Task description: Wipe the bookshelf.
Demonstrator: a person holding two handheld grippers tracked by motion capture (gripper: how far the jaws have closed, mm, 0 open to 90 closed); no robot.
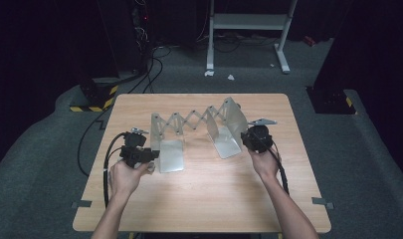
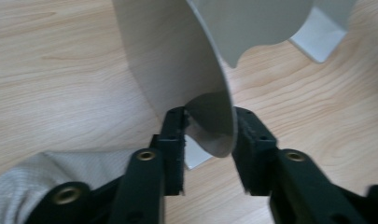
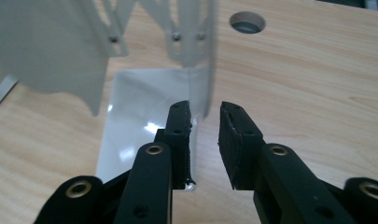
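Observation:
An extendable metal rack point(image 1: 189, 119) with scissor links lies stretched across the wooden table point(image 1: 204, 199), with an upright end plate on each side. My left gripper point(image 1: 151, 155) is at the left end plate point(image 1: 156, 132). In the left gripper view it point(image 2: 210, 116) is open, and the rounded corner of that plate point(image 2: 172, 56) sits between its jaws. My right gripper point(image 1: 246, 137) is at the right end plate point(image 1: 234, 117). In the right gripper view it point(image 3: 205, 108) is open, with the plate's thin edge point(image 3: 203, 70) just beyond the gap, above the flat base point(image 3: 140, 107).
A round hole point(image 3: 246, 22) is cut in the tabletop past the right plate. White fabric point(image 2: 42, 172) lies beside the left jaws. Behind the table stand a white frame point(image 1: 249, 22), floor cables point(image 1: 149, 69) and a yellow-black striped foot point(image 1: 97, 97).

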